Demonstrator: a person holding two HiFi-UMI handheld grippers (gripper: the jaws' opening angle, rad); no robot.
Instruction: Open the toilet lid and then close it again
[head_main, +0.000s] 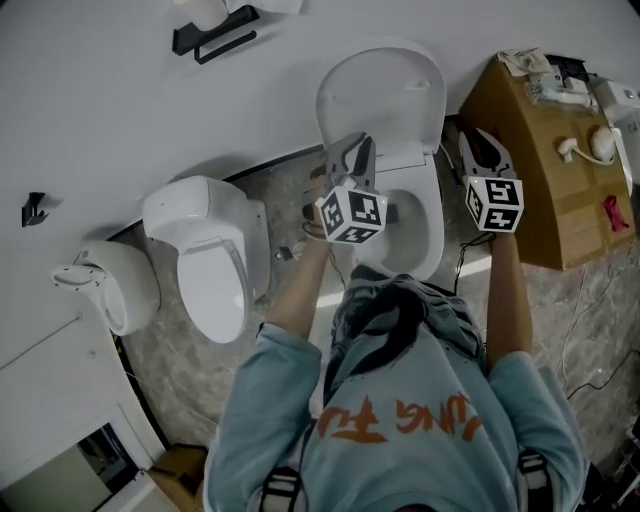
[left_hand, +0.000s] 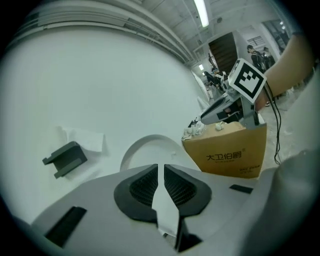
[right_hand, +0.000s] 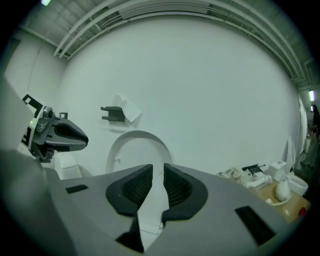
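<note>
Left gripper (left_hand: 161, 166) before upright toilet lid (left_hand: 144, 151)

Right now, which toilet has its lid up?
The toilet beside the cardboard box: its lid stands upright. The toilet to its left has its lid down.

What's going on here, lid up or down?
A person stands at the toilet with a gripper in each hand. The lid is up, leaning on the wall. The left gripper is in front of the lid, jaws nearly together. The right gripper is off to the lid's side, jaws slightly apart. Neither has anything between its jaws. The lid is not yet closed.
</note>
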